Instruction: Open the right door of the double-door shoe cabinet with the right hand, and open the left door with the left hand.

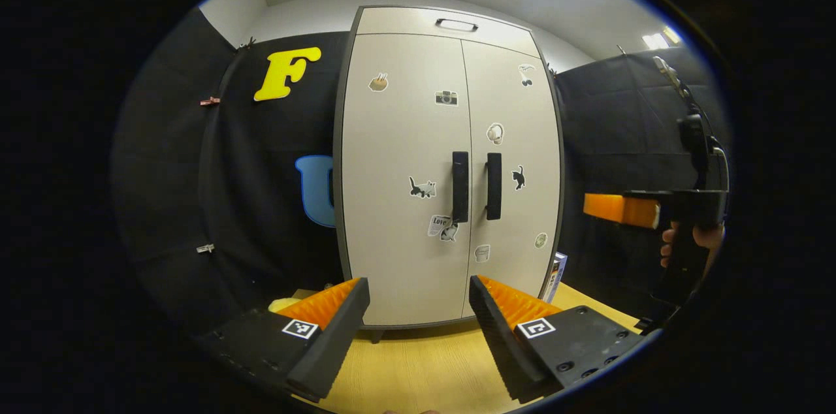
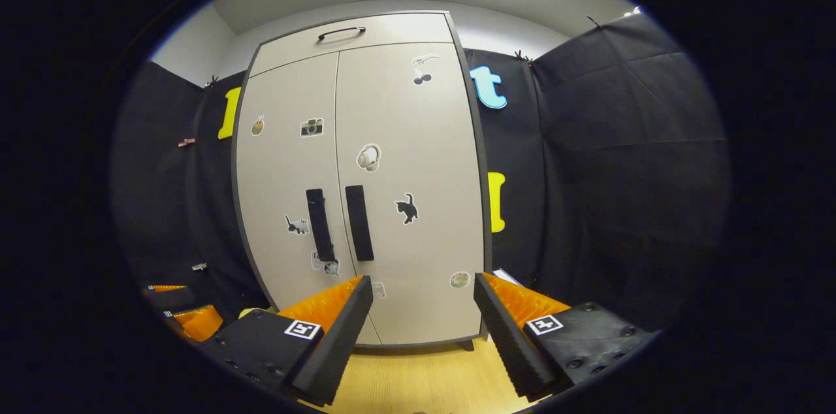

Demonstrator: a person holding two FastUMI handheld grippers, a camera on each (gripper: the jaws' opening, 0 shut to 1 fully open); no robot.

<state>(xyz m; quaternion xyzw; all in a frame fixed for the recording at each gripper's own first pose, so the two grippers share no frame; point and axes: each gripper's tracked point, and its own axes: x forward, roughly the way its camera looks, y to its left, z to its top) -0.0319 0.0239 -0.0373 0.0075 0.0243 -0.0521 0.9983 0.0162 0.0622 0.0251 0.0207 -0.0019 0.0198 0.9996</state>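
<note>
Nothing done yet: both shoe cabinet (image 1: 450,166) doors closed, handles at 12 o'clock. Left gripper (image 1: 418,316) & right gripper (image 2: 421,316) gaping, clear of it.

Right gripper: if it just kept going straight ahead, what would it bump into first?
Probably the cabinet's right door, low down and right of its black handle. The right gripper is open, nothing lies between, though depth is hard to judge.
</note>
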